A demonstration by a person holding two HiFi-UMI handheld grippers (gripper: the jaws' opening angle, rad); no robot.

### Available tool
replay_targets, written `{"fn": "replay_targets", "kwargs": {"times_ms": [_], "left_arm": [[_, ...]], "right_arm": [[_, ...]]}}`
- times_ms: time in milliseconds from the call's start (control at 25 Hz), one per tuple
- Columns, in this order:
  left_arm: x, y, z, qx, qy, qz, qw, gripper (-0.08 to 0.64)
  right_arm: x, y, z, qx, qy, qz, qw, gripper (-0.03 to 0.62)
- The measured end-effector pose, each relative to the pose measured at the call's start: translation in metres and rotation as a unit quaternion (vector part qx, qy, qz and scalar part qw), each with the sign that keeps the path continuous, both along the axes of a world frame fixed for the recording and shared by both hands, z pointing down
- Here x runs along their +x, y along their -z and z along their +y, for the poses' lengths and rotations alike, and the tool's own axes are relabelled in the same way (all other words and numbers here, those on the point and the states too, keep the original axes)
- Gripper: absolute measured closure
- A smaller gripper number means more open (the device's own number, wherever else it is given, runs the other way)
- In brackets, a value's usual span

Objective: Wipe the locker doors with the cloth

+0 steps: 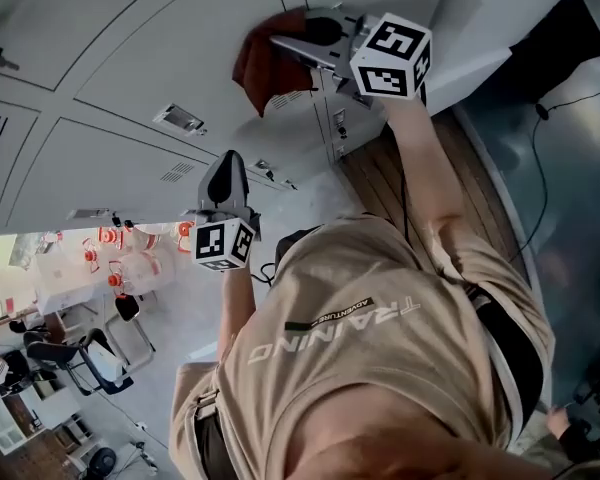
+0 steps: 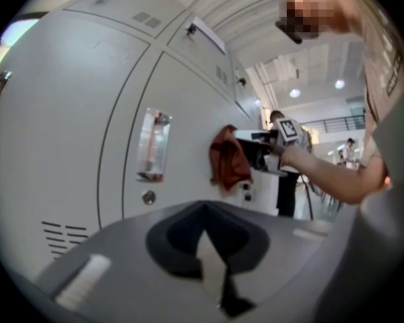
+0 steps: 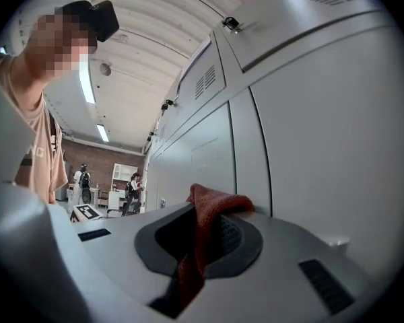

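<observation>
A dark red cloth hangs against the grey locker doors, and my right gripper is shut on it. In the right gripper view the cloth bunches up out of the closed jaws and drapes down between them, close beside a door. My left gripper is lower and further left, shut with nothing in it, its tips near a lower door. From the left gripper view, the cloth and the right gripper lie further along the lockers.
The doors carry label holders, round locks and vent slots. Below the lockers are a strip of wooden floor, a black cable, chairs and a table with orange-and-white items. People stand far off.
</observation>
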State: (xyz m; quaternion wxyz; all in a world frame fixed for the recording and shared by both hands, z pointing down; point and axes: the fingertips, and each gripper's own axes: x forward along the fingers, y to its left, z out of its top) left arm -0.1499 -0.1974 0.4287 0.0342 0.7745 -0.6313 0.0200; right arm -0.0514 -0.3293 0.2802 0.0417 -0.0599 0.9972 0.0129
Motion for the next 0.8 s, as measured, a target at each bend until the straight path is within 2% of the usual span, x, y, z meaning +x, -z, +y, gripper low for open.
{"fn": "replay_targets", "kwargs": {"times_ms": [400,640,800], "left_arm": [[0.001,-0.005,-0.015,-0.015,-0.016,-0.008,0.9997,0.555],[-0.001,-0.011,-0.023,-0.022,-0.021,-0.010,0.9995,0.555],[-0.008,-0.018,-0.025,-0.027,-0.012,-0.014,0.9995,0.555]], "right_arm": [[-0.006,-0.107,-0.001,-0.069,0.000,0.049,0.996,0.565],[-0.011,-0.188,-0.002,-0.110,-0.007,0.114,0.987,0.564],[-0.012,-0.233,-0.004,-0.141,-0.017,0.130,0.981,0.565]]}}
